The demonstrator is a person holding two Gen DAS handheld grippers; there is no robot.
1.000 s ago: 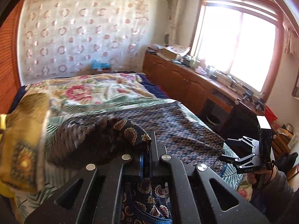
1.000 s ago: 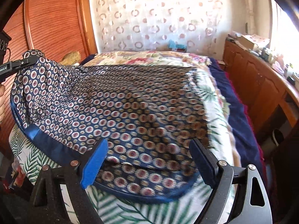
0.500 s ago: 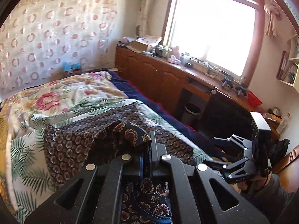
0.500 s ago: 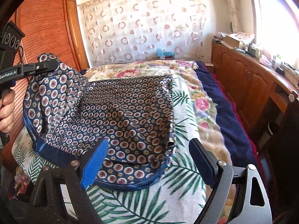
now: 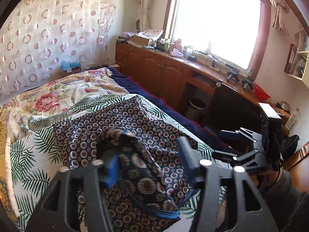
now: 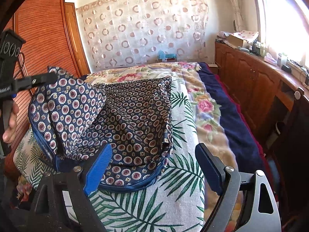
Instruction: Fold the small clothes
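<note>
Left tongs let go: the fold lands on the bed.

The left gripper [image 5: 148, 154] has just been opening its jaws, now spread, and the patterned cloth [image 6: 133, 116] slips free between them, doubled over on the leafy bedspread [image 6: 179, 176]. The right gripper [image 6: 153, 166] hovers spread and empty at the near hem. 1 lumpy flap wants smoothing; nothing blocks it, and the wooden cabinets [image 5: 154, 71] stand well apart.

Navy patterned garment [image 6: 135, 116] — seemingly half-folded on bed.

L claw [image 5: 148, 154] jaws just opening; R claw [image 6: 154, 166] spread wide, empty.
</note>
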